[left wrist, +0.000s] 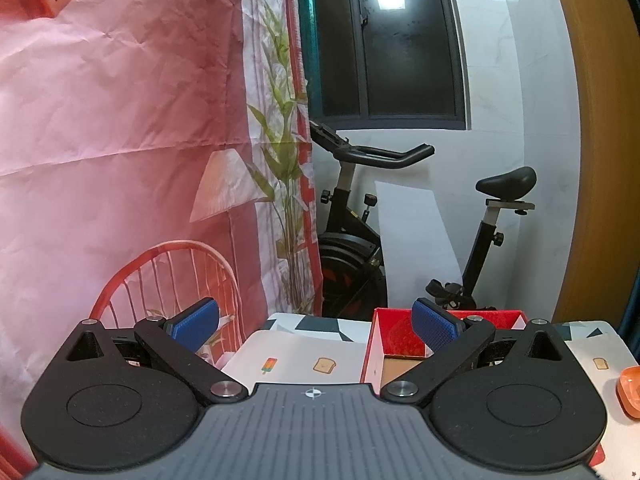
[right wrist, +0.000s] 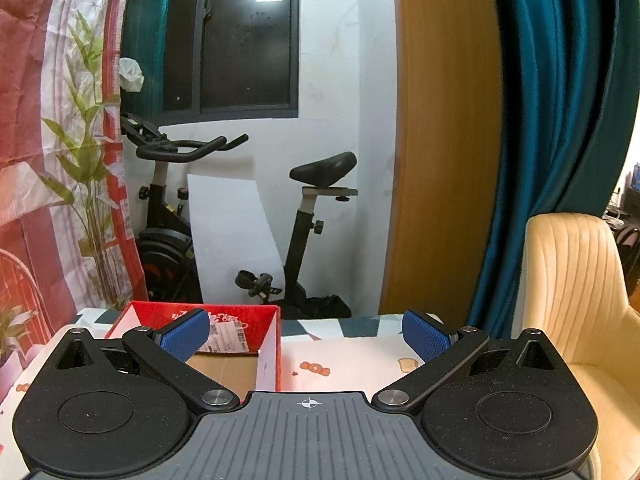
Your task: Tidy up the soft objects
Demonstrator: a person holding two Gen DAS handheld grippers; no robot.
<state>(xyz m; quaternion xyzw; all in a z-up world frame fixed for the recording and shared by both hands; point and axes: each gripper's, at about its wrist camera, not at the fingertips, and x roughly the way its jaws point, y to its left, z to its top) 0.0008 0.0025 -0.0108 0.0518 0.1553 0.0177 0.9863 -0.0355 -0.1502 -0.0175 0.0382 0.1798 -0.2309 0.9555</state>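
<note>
red box [right wrist: 269, 354], shipping label [right wrist: 226, 338] unreadable

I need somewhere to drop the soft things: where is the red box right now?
The red box stands open on the patterned tablecloth, right of centre in the left wrist view and left of centre in the right wrist view, before the exercise bike.

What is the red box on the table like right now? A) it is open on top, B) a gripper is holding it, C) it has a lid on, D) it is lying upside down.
A: the red box shows its brown cardboard floor from above, and both the left gripper and right gripper are open and empty.
</note>
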